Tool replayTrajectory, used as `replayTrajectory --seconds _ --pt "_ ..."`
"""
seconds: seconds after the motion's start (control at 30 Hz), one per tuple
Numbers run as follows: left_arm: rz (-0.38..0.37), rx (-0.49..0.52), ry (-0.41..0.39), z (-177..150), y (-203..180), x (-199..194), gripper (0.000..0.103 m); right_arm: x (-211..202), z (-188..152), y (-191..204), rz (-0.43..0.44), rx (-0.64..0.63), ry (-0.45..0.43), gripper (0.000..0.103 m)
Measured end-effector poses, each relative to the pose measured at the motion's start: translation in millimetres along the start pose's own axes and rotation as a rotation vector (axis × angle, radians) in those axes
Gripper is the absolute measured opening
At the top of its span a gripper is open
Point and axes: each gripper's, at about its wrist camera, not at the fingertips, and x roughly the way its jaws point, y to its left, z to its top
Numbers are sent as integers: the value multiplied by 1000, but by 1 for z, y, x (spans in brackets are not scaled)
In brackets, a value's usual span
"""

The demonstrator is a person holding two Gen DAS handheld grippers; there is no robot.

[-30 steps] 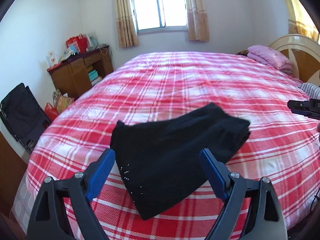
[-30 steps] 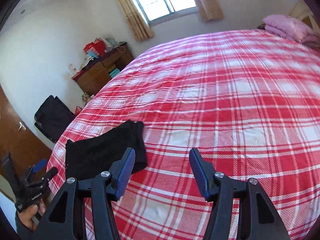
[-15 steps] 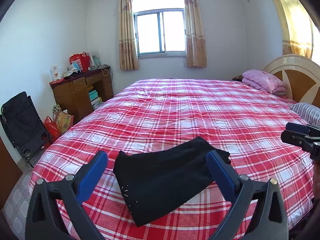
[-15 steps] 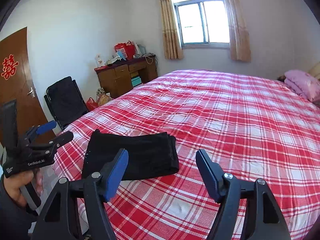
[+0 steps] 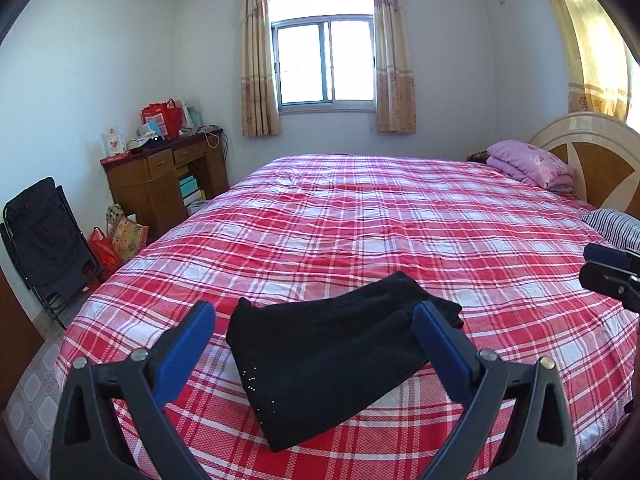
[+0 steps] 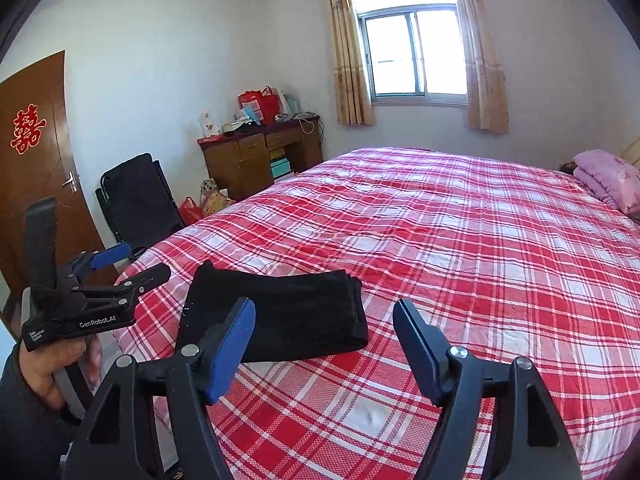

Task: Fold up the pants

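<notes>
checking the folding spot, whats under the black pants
The folded black pants lie flat on the red plaid bedspread, near the bed's corner. Plaid shows all around them; the patch directly beneath is covered, so anything there can't be seen.

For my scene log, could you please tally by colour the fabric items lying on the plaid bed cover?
Black: 1, folded black pants
Pink: 1, folded pink blanket
Striped: 1, striped pillow
Total: 3

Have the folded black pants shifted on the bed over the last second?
No. The pants lie on the same plaid squares near the bedspread's foot corner; only the cameras pulled back.
</notes>
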Motion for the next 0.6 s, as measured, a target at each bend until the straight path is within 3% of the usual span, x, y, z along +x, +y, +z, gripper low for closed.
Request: replayTrajectory --seconds 0.6 --pt "8 0 -4 1 3 0 103 1 -2 5 -7 -28 8 74"
